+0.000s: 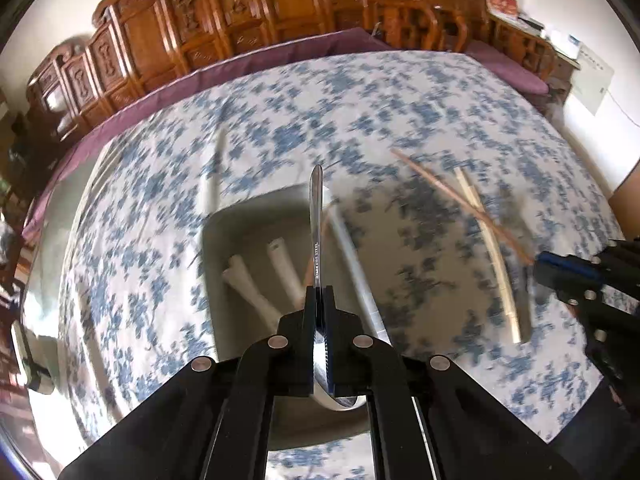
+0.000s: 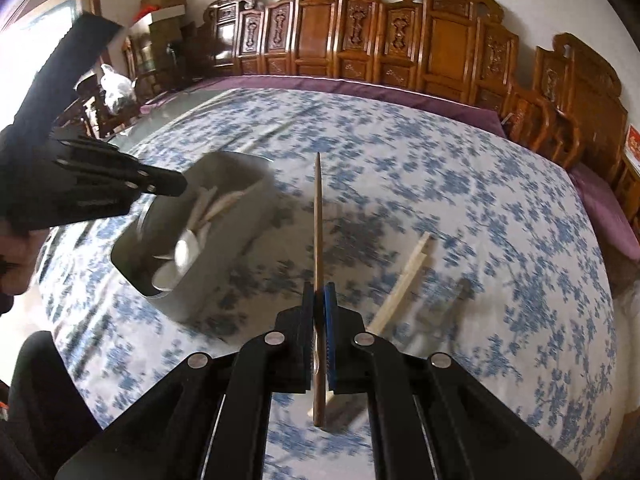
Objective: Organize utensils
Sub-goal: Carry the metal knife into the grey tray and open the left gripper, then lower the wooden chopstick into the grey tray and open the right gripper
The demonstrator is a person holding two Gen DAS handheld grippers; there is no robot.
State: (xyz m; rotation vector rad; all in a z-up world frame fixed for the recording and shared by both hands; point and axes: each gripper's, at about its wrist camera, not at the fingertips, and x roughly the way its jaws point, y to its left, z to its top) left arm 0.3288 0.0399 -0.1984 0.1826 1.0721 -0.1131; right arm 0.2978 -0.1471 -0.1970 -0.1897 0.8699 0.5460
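- The left gripper is clamped on a metal spoon; its handle sticks out ahead of the jaws and its bowl shows behind them, close to the lens.
- Small stamped lettering runs along the spoon handle just ahead of the jaws, but it is too fine and sits sideways, so it cannot be read.
- The spoon hangs over a grey bin standing on the floral cloth; the bin holds several white spoons lying at angles.
- The right gripper is closed on a brown wooden chopstick, which runs straight ahead between the pads and pokes out behind them too.
- In the right wrist view the grey bin sits to the left, with the left gripper above its near rim.
- A pair of pale chopsticks lies on the cloth to the right of the held one, near but apart from the bin.
- A blue-and-white floral cloth covers the table, and a purple edge borders its far side.
- Carved wooden chairs line the wall behind.
- A red packet with writing sits on a far shelf, its characters blurred.
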